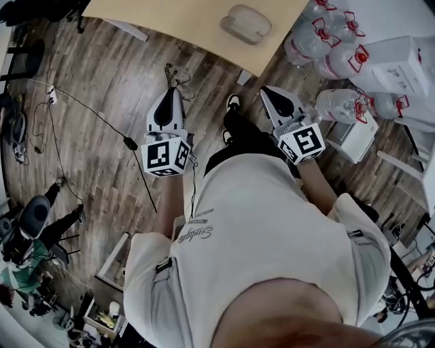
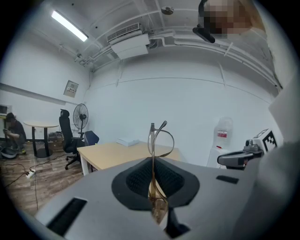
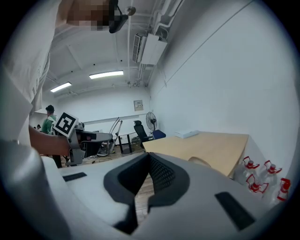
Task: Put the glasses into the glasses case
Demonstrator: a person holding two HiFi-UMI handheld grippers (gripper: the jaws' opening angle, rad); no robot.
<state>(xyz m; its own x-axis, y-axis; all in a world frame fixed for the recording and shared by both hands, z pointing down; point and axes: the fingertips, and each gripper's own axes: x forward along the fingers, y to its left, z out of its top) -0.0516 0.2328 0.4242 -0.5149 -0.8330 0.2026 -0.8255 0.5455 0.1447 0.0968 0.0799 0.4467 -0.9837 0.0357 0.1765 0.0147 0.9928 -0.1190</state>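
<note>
While the person stands over a wooden floor point(image 1: 102, 81), the left gripper point(image 2: 152, 187) is clenched on the thin metal glasses point(image 2: 152, 145), whose frame rises upright from between its jaws. Farther off and to the right, the pale glasses case point(image 1: 245, 24) lies on the light table point(image 1: 183, 17), near its edge and well apart from the glasses. The right gripper point(image 3: 147, 164) is pressed closed with nothing between its jaws. At far right, water bottles point(image 1: 333, 37) stand grouped on the floor beside the table.
</note>
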